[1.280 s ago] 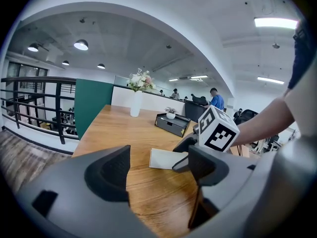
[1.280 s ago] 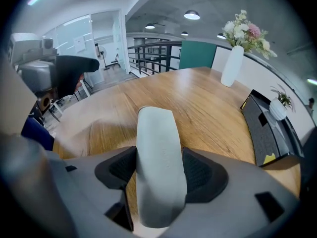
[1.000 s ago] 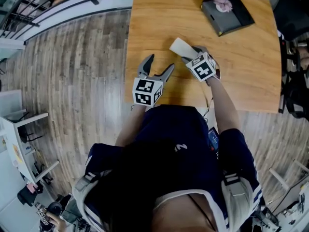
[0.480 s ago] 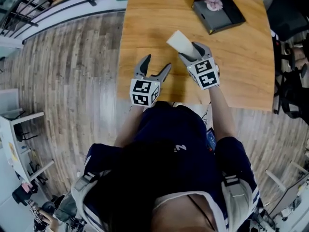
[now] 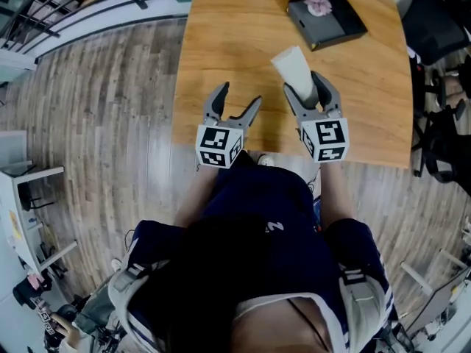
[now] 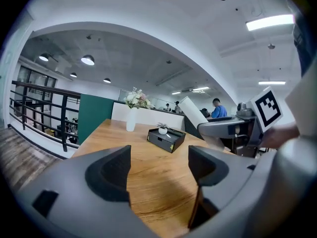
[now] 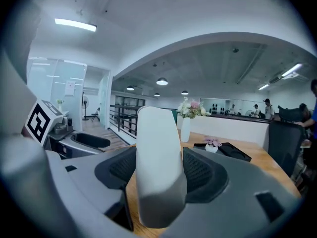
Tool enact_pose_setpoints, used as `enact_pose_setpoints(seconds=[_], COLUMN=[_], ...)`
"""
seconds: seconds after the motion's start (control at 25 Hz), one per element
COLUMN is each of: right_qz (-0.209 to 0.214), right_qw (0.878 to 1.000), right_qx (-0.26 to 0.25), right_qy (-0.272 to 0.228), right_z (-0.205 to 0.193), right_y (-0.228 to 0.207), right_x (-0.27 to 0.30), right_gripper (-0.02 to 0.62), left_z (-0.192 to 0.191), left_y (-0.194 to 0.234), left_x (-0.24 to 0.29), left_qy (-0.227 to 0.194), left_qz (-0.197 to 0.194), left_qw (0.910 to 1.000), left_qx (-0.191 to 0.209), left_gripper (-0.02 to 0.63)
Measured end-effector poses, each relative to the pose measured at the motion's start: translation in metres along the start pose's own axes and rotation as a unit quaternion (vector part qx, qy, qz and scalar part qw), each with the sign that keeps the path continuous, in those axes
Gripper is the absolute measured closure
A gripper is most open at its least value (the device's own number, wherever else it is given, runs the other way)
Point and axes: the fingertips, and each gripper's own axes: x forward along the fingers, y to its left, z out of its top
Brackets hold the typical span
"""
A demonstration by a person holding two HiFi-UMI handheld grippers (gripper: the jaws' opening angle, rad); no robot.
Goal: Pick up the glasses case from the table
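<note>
This is an open-plan office, with strip lights (image 6: 270, 22), a black railing (image 6: 42, 105), a wooden table (image 5: 221, 43) and people (image 6: 216, 108) behind a white counter (image 6: 148, 118).

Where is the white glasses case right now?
In the head view the case is held in the right gripper above the table, just right of the open left gripper.

A black box (image 5: 333, 25) carrying a small pink-flowered pot (image 5: 318, 4) lies near a white vase (image 6: 131, 121) of flowers (image 6: 137, 99); a black railing (image 6: 42, 114) borders the wood-plank floor (image 5: 110, 109).
</note>
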Motion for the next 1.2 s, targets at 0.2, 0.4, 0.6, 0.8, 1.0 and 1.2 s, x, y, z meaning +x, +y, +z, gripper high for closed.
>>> enact_pose_setpoints(seconds=[0.2, 0.4, 0.6, 0.8, 1.0, 1.2], right_qz=[-0.038, -0.060, -0.057, -0.043, -0.025, -0.017], right_qw=[0.998, 0.994, 0.994, 0.996, 0.998, 0.998], right_qx=[0.034, 0.062, 0.062, 0.046, 0.029, 0.033], right_qy=[-0.045, -0.062, -0.063, -0.057, -0.054, -0.052], right_z=[0.001, -0.011, -0.014, -0.011, -0.009, -0.012], right_y=[-0.008, -0.016, -0.016, -0.005, 0.004, 0.009], right_x=[-0.043, -0.070, -0.072, -0.066, -0.058, -0.054], right_gripper=[0.293, 0.293, 0.293, 0.293, 0.293, 0.293], left_z=[0.010, 0.020, 0.021, 0.026, 0.025, 0.018], left_y=[0.000, -0.008, -0.018, -0.020, -0.019, -0.013], left_x=[-0.003, -0.007, -0.011, -0.018, -0.023, -0.027], left_qy=[-0.014, -0.028, -0.034, -0.046, -0.049, -0.042], left_qz=[0.012, 0.014, 0.007, 0.007, 0.015, 0.029], left_qw=[0.9998, 0.9994, 0.9991, 0.9985, 0.9981, 0.9986], left_qx=[0.007, 0.015, 0.023, 0.030, 0.035, 0.014], left_gripper=[0.250, 0.250, 0.253, 0.376, 0.508, 0.603])
